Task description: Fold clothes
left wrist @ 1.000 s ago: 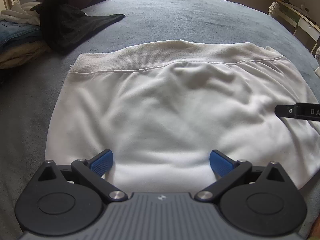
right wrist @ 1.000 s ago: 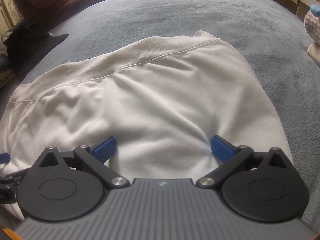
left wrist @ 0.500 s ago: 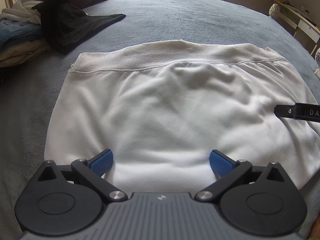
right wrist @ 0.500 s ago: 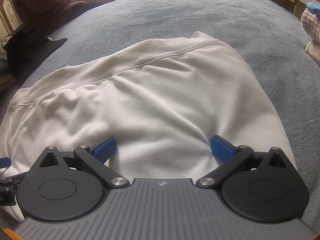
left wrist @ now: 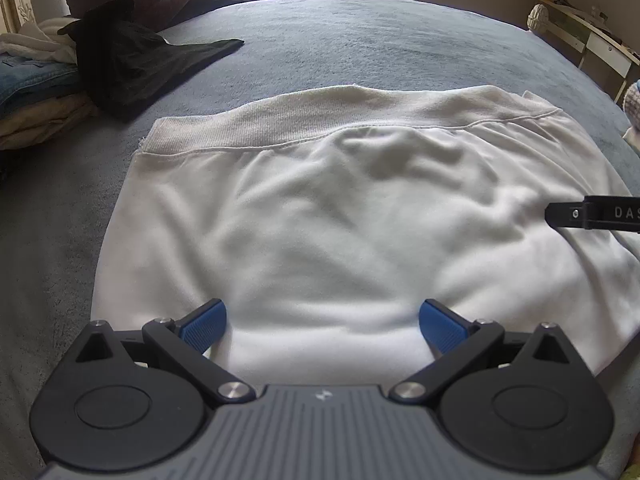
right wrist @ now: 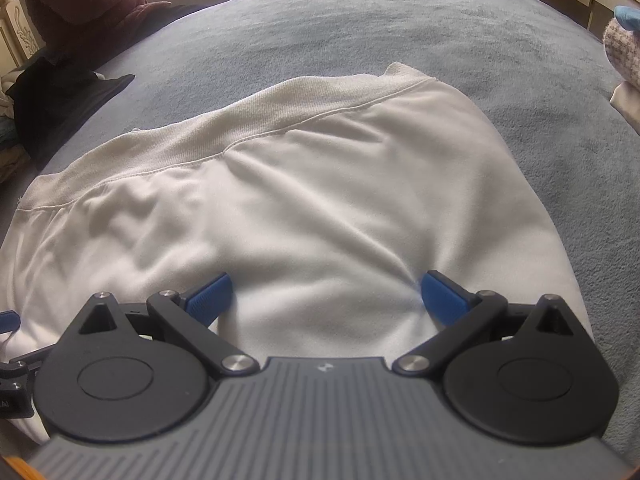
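A white garment [left wrist: 340, 216] is spread on the bed [left wrist: 360, 40], both grippers' fingers [left wrist: 204, 322] [right wrist: 210, 296] held spread at its near edge, apparently for folding

I'm looking at a white garment [left wrist: 320, 216] of soft, matt cloth with a ribbed hem band [left wrist: 280, 128], lying on a fuzzy grey-blue blanket [left wrist: 380, 40]. My blue pads [left wrist: 202, 326] are showing ridged texture; my arms look like matt black plastic with shiny metal pins.
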`<state>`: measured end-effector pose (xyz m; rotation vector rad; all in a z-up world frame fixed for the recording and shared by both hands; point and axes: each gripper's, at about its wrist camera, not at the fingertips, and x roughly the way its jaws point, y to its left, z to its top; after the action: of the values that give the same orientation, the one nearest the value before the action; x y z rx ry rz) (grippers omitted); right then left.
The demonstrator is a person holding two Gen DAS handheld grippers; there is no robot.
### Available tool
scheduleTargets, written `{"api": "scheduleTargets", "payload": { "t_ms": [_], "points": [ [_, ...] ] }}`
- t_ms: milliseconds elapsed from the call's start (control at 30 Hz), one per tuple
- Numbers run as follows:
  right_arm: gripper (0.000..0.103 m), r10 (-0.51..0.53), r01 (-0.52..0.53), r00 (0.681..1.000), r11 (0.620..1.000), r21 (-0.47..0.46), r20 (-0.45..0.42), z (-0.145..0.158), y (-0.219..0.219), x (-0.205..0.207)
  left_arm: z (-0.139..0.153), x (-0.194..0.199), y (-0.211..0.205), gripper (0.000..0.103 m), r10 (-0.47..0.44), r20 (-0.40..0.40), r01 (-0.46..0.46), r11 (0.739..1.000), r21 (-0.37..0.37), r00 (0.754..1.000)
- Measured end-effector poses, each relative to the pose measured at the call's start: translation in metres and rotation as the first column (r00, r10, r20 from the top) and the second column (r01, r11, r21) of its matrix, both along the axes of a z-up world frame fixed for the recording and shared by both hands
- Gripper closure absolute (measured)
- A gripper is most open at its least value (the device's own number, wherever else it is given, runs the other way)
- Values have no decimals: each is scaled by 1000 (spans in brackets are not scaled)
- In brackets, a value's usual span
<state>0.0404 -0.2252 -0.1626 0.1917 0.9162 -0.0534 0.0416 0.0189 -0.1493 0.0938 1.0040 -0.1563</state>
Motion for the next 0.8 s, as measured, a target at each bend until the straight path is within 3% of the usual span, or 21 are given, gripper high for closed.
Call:
{"api": "scheduleTargets", "payload": {
  "t_ms": [333, 533, 800],
  "points": [
    [1, 4, -4, 1000, 1000, -9, 6, -1, 1, 0, 23, -6, 1, 0, 10, 119, -11, 1000, 10, 993],
    [1, 9, -8, 1000, 1000, -17, 11, -1, 2, -1, 4, 1, 4, 0, 42, 30, -42, 999, 16, 999],
    [1, 15, -14, 1000, 1000, -28, 17, -2, 2, -2, 2, 0, 6, 0, 49, 24, -49, 999, 10, 999]
  ]
}}
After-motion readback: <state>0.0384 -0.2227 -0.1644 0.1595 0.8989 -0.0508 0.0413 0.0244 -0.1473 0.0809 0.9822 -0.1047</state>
